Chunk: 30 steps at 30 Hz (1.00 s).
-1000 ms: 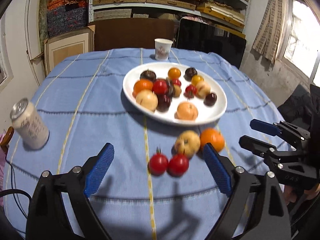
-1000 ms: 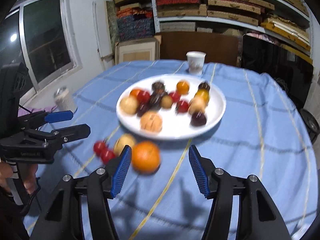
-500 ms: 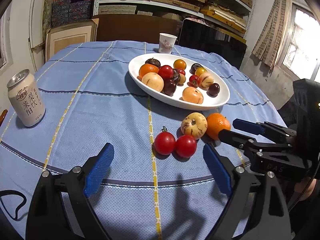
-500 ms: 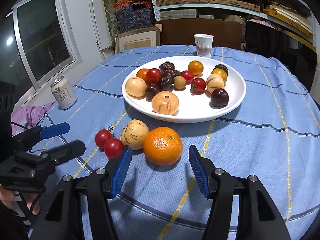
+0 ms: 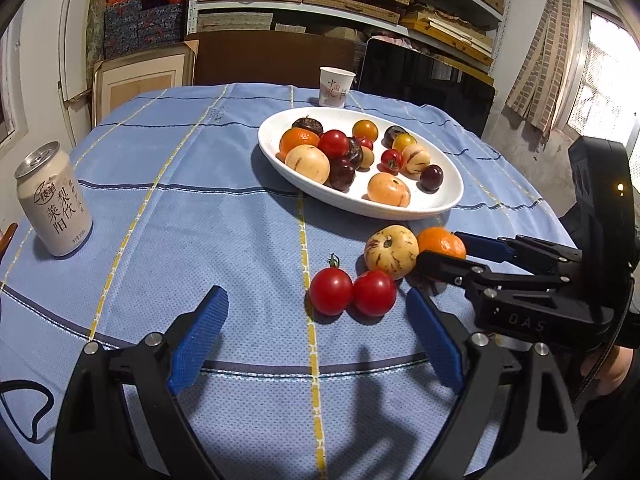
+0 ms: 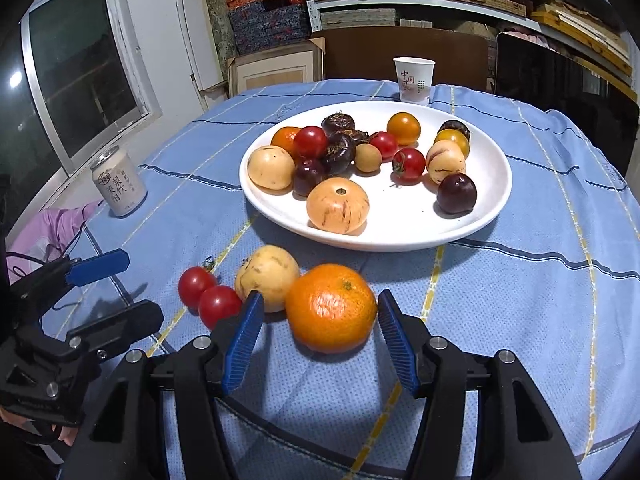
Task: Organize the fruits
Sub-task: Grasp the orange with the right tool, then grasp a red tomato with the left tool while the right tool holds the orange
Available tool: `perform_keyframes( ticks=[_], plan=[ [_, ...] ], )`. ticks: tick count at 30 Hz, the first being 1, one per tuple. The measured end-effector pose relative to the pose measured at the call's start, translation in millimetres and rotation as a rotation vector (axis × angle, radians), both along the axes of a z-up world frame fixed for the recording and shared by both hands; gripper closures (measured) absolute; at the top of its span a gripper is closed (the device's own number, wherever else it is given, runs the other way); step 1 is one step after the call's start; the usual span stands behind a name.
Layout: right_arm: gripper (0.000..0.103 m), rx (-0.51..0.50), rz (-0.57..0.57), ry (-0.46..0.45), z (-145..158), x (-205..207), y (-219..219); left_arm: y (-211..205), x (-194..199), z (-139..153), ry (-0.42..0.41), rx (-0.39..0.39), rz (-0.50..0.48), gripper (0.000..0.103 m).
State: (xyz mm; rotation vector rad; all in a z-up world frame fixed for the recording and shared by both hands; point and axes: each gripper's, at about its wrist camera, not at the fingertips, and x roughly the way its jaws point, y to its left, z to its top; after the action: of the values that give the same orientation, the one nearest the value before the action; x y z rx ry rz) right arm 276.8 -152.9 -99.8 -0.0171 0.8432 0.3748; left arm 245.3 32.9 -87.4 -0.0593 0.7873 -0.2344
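Before the wide-spread left gripper [image 5: 316,336], two round red tomatoes [image 5: 352,292] are seen lying untouched on the blue cloth. From the right wrist, a round orange mandarin [image 6: 331,307] is framed between the right gripper [image 6: 320,332], whose jaws have just been closing, gaps remaining

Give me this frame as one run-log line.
stage: grasping orange | right gripper: jaws just closing around it, small gap left | left gripper: open, before two red tomatoes | plate: part-filled

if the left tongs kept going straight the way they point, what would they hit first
Most likely the two red tomatoes, lying just ahead between the open left tongs, toward the right finger. Depth is hard to judge.
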Motion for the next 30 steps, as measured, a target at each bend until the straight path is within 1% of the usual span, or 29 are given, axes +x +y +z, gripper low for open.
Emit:
perform_keyframes(
  ticks=[4,7,12,14,16,18,21,22,23,24,25,27,30],
  plan=[
    [0.057,0.002,0.003,0.002,1.1,-4.7,-4.4,-0.9,1.1,-1.7,0.007,0.005,-0.003,0.015],
    [0.057,-0.002,0.000,-0.027,4.8,-18.9,-8.3,-1.0,2.0,-2.8,0.013,0.008,-0.004,0.015],
    [0.057,0.057,-0.005,-0.080,13.7,-44.5,-22.8,-3.2,3.7,-5.5,0.022,0.019,-0.003,0.015],
    [0.057,0.101,-0.020,-0.090,14.0,-51.4,-34.5,-5.5,4.5,-6.7,0.028,0.030,0.000,0.015],
    [0.057,0.118,-0.040,-0.090,12.5,-52.6,-42.4,-11.0,6.6,-7.5,0.047,0.042,-0.008,0.015],
    [0.057,0.140,-0.065,-0.083,11.3,-49.7,-50.7,-18.1,4.7,-4.8,0.037,0.059,-0.020,0.015],
    [0.057,0.159,-0.078,-0.097,13.6,-49.4,-56.5,-35.1,1.1,-3.3,0.015,0.134,-0.049,0.015],
    [0.057,0.160,-0.078,-0.099,13.9,-49.6,-56.6,-39.0,1.5,-4.4,0.015,0.157,-0.056,0.026],
    [0.057,0.162,-0.075,-0.100,13.8,-49.9,-57.0,-40.8,3.6,-6.4,0.026,0.176,-0.061,0.046],
    [0.057,0.160,-0.072,-0.101,13.8,-50.1,-56.7,-41.4,7.1,-8.6,0.050,0.182,-0.071,0.054],
    [0.057,0.158,-0.070,-0.102,13.9,-50.1,-56.0,-38.6,12.9,-12.4,0.096,0.165,-0.078,0.056],
    [0.057,0.162,-0.058,-0.108,15.3,-51.5,-54.9,-29.7,18.4,-13.7,0.142,0.125,-0.070,0.054],
    [0.057,0.173,-0.039,-0.113,17.2,-53.1,-54.0,-18.0,23.8,-11.7,0.148,0.173,-0.032,0.053]
  ],
)
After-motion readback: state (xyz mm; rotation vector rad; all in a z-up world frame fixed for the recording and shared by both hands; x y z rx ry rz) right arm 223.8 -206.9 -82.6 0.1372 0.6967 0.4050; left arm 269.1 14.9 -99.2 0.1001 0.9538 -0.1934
